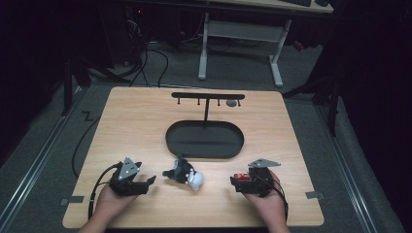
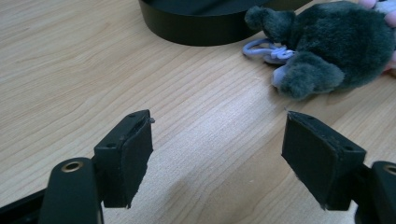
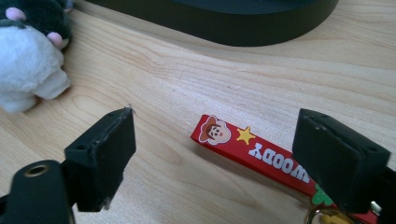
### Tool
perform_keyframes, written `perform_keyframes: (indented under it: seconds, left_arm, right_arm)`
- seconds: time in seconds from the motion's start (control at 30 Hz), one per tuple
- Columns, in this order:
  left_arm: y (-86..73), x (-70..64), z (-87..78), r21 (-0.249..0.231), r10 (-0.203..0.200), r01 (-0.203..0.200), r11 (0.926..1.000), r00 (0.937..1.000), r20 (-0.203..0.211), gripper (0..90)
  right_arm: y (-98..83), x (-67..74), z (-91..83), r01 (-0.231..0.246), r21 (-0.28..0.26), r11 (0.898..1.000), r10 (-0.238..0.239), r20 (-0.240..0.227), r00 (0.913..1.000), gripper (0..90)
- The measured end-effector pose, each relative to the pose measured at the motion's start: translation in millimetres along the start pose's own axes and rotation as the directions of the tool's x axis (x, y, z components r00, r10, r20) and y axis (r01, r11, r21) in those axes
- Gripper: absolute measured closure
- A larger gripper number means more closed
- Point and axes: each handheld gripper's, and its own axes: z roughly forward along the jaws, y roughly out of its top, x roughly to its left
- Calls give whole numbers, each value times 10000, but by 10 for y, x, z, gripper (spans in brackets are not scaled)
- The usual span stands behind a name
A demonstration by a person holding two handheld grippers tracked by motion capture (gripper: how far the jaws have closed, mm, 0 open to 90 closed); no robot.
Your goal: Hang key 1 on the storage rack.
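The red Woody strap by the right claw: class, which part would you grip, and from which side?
Grip the red strap across its narrow width near the free end with the printed face. It lies flat on the table, so come straight down from above, a jaw on each long edge. The right claw is open beside it.

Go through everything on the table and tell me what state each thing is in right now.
Left gripper: open, holding nothing.
Right gripper: open, red strap between its jaws, ungripped.
Plush toy: lying on the table.
Red Woody strap: flat on the table.
Hanger stand: upright, one small item hanging.
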Motion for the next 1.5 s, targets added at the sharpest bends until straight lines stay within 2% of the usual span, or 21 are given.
perform_keyframes:
  seconds: [0.1,0.3,0.47,0.87,1.1,1.23,1.5]
  left_arm:
    - [3,-5,0,15,92,-92,10000,9999,53,248]
    - [8,-28,4,-14,207,-206,9998,9997,137,248]
    - [10,-43,14,-9,334,-334,9994,9992,205,248]
    - [10,-59,18,-7,388,-388,9992,9988,301,247]
    - [6,-55,17,-1,376,-376,9993,9988,327,246]
    - [7,-54,17,31,409,-410,9992,9986,348,247]
    - [7,-62,33,120,509,-515,9986,9978,414,245]
  right_arm:
    - [28,36,2,40,371,9993,-44,106,9999,120]
    - [69,67,-46,56,660,9978,-64,120,9999,151]
    - [114,56,-119,-304,707,9970,312,-101,9995,162]
    - [188,93,-125,-95,1327,9911,102,-41,9999,173]
    - [222,136,-101,206,1882,9819,-226,87,9997,176]
    - [234,149,-90,92,2146,9767,-107,56,9999,177]
    - [243,184,-60,380,2887,9567,-426,94,9990,181]
